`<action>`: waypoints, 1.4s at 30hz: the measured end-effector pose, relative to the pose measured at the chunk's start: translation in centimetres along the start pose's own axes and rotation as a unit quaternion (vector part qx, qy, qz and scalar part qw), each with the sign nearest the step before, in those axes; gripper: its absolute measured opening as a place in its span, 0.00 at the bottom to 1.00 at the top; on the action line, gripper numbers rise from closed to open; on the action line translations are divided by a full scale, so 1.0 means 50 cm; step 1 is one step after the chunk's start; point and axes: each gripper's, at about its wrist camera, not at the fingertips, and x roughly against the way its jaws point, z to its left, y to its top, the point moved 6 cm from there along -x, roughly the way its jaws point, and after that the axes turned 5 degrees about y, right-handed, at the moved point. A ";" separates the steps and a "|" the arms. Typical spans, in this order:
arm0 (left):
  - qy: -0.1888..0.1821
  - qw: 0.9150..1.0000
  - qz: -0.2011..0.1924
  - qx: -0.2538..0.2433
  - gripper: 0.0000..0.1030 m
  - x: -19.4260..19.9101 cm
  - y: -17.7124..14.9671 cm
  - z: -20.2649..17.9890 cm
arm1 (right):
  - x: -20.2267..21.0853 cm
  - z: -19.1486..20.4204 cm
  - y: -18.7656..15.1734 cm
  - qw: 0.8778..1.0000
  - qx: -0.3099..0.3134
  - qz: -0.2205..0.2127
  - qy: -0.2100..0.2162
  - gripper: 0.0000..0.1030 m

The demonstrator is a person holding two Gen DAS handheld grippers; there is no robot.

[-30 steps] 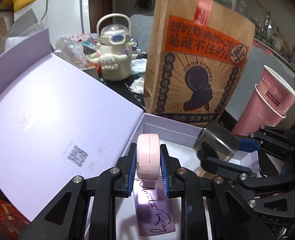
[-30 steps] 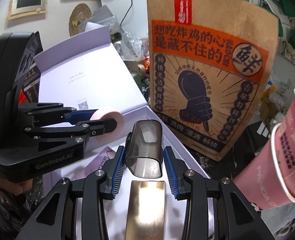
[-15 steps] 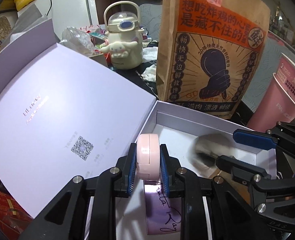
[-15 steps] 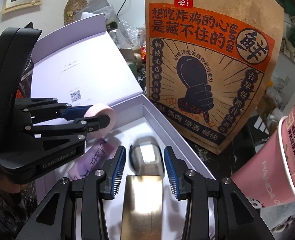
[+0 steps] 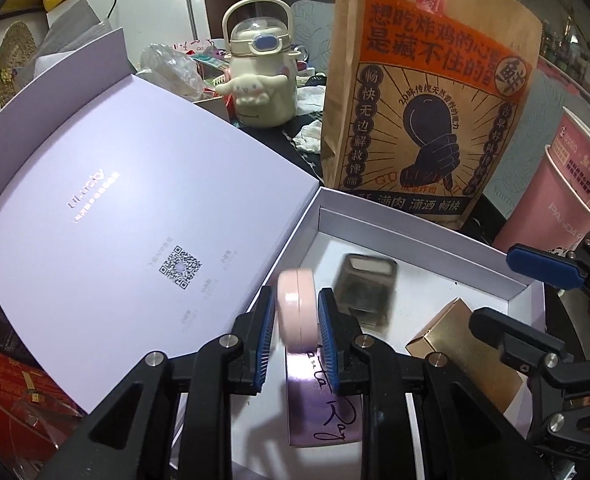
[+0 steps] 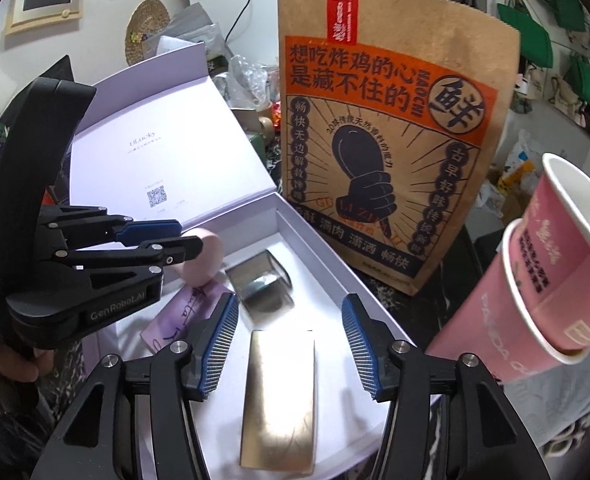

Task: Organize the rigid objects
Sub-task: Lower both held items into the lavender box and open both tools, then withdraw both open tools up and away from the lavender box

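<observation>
Pink compact [image 5: 297, 309], lower centre, pinched across flat faces by left gripper [image 5: 297, 322]. Likely light, rigid, slippery: hold mid-rim. Right gripper [image 6: 291, 344] spread wide, empty.

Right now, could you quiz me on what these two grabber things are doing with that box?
1. True or false: the right gripper is clamped on the smoky case.
2. What does the left gripper hold? A) pink compact B) gold box C) paper cup
3. Fill in: the smoky case lies inside the open ____ gift box.

Key: 1 false, its jaws stand open and empty; 2 A; 3 lilac.
</observation>
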 end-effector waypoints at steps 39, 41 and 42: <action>0.020 0.997 -0.075 -0.016 0.98 0.243 -0.049 -0.035 | 0.232 0.062 -0.036 0.997 0.010 -0.079 -0.026 0.71; 0.022 0.996 -0.083 -0.023 0.98 0.263 -0.058 -0.041 | 0.245 0.069 -0.043 0.996 0.010 -0.079 -0.028 0.71; 0.023 0.996 -0.086 -0.026 0.98 0.274 -0.063 -0.044 | 0.252 0.071 -0.047 0.996 0.009 -0.079 -0.028 0.71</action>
